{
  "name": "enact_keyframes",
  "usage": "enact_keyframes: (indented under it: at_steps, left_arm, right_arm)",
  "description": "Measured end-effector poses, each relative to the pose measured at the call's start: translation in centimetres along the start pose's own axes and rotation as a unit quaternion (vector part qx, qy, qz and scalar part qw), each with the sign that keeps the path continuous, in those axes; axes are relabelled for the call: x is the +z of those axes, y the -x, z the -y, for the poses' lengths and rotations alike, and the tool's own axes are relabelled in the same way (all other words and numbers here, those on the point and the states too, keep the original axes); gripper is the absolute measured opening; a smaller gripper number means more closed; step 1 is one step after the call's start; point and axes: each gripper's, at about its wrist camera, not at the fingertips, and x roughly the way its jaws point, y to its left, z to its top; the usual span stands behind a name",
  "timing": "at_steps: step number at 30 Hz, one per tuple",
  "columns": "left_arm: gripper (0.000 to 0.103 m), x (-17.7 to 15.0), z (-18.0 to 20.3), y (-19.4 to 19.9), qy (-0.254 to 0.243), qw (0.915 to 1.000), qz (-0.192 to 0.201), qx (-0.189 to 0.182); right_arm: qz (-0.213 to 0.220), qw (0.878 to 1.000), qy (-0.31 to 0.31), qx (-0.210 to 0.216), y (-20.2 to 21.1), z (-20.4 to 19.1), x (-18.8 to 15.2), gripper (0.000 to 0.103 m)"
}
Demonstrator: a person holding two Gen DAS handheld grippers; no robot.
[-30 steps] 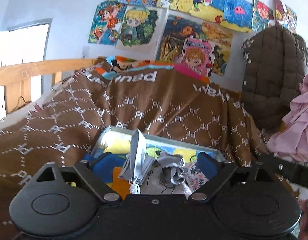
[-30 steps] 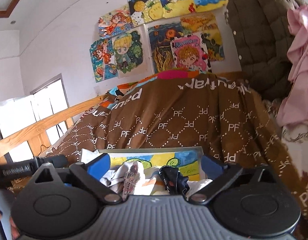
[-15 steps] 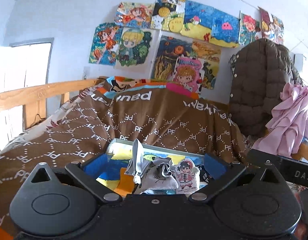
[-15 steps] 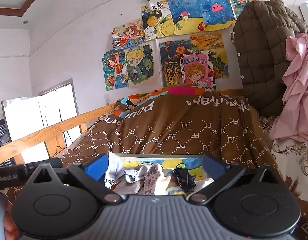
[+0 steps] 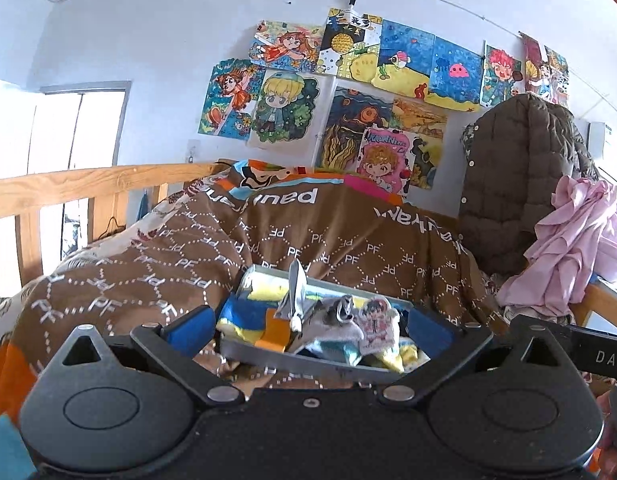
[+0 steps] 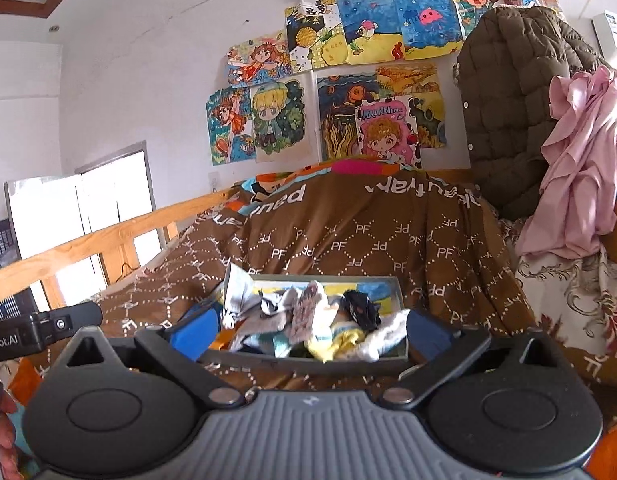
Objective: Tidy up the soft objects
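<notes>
A grey tray [image 5: 268,356] [image 6: 400,292] lies on the brown quilt [image 5: 348,248] [image 6: 348,236], full of soft things: grey socks [image 5: 332,320] [image 6: 264,312], a cartoon-print piece [image 5: 378,320] [image 6: 308,312], yellow and white socks [image 6: 348,340] and a dark one [image 6: 362,308]. My left gripper [image 5: 308,328] is open and empty, held back from the tray's near edge. My right gripper [image 6: 308,330] is also open and empty, just before the tray.
A wooden bed rail [image 5: 88,184] [image 6: 88,240] runs along the left. A brown padded coat [image 5: 520,184] [image 6: 508,100] and pink cloth [image 5: 568,248] [image 6: 580,160] hang at the right. Drawings [image 5: 348,92] cover the back wall.
Both grippers have pulled back and up from the tray, which now looks smaller and farther. Both stay open and empty. The things in the tray have not moved.
</notes>
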Motion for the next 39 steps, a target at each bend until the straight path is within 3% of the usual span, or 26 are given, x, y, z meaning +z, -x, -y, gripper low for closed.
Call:
enact_keyframes:
  at_steps: [16,29,39]
  left_arm:
    - [0.102,-2.5,-1.3,2.5,-0.004,0.9997,0.006,0.023]
    - [0.102,-3.8,-2.5,0.9,0.005,0.9987,-0.016,0.047]
    - [0.102,-5.2,-3.0,2.8,-0.001,0.999,-0.03,0.034]
  right_arm:
    - [-0.005,1.0,0.01,0.006,0.1,-0.9,-1.6,0.103]
    - [-0.019,1.0,-0.006,-0.015,-1.3,-1.1,-3.1,0.103]
    - [-0.032,0.997,-0.049,-0.043,3.7,-2.1,-6.4,0.103]
